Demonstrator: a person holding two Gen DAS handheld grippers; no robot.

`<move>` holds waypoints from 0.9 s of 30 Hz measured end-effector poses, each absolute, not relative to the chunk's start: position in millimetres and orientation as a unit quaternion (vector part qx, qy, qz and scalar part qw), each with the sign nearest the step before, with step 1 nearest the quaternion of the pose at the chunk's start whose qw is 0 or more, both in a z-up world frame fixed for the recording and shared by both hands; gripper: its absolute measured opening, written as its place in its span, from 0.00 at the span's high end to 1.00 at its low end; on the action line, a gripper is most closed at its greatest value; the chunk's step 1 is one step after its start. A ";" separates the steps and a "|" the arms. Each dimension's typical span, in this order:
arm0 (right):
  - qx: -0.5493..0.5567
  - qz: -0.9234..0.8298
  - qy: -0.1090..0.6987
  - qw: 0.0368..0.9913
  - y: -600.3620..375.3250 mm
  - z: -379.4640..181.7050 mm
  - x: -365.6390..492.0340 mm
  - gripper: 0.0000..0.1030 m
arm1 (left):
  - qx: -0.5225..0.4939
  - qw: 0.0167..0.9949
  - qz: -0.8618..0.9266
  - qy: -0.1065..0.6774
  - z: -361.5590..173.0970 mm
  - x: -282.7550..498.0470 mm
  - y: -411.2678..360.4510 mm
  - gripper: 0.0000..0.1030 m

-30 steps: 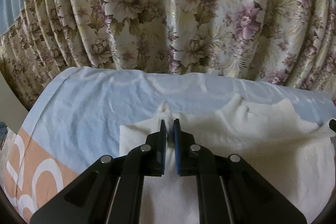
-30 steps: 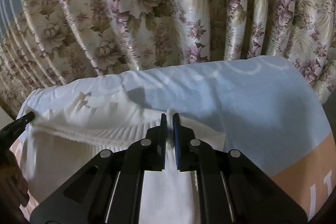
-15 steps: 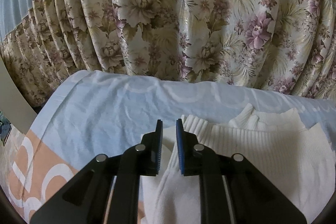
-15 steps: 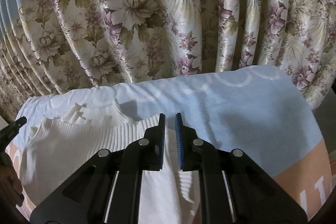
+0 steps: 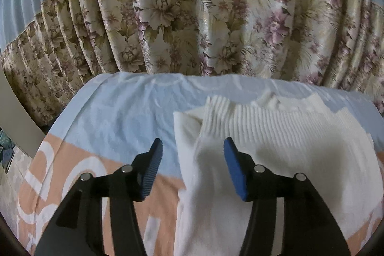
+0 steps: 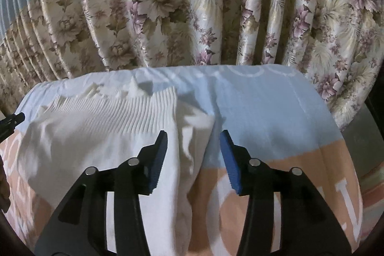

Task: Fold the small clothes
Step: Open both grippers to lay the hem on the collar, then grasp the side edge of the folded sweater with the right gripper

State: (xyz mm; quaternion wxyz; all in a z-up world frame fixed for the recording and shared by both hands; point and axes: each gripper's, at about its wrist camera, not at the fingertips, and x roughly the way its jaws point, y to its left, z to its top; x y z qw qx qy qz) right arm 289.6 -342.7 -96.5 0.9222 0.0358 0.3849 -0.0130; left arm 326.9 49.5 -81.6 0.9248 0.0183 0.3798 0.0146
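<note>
- The left hand-held gripper has its two fingers spread wide apart, and nothing is between them except the view of the cloth below.
- Its blue pads face each other across the gap; the right pad stands over the white garment, the left pad over the bare sheet.
- The right hand-held gripper is spread apart in the same way and holds nothing.
- The white knitted garment lies flat on a bed sheet, released by both grippers.
- The far part of the garment is a ribbed band, and a smoother layer lies near the camera; a plain corner of fabric comes out from under the ribbed edge on the left in the left wrist view.
- In the right wrist view the garment fills the left half, and its right edge, with soft creases, passes between the two fingers.
- The sheet is light blue at the far side and peach with large white letters at the near side.
- A floral curtain hangs in folds behind the far edge of the bed.
- At the left border of the right wrist view the black tip of the other gripper is visible beside the garment's left end.
</note>
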 end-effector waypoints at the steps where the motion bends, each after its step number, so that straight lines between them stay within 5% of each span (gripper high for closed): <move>1: 0.040 -0.012 0.387 0.921 -343.3 -98.3 284.3 0.50 | 0.020 0.925 0.013 0.380 -81.2 321.9 49.2 0.45; 14: 0.046 0.010 0.408 0.912 -340.8 -117.5 280.2 0.39 | 0.016 0.921 0.006 0.388 -84.4 295.3 47.9 0.39; 27: 0.083 0.013 0.432 0.898 -354.5 -155.5 327.1 0.38 | 0.017 0.919 -0.018 0.394 -98.6 338.3 17.9 0.39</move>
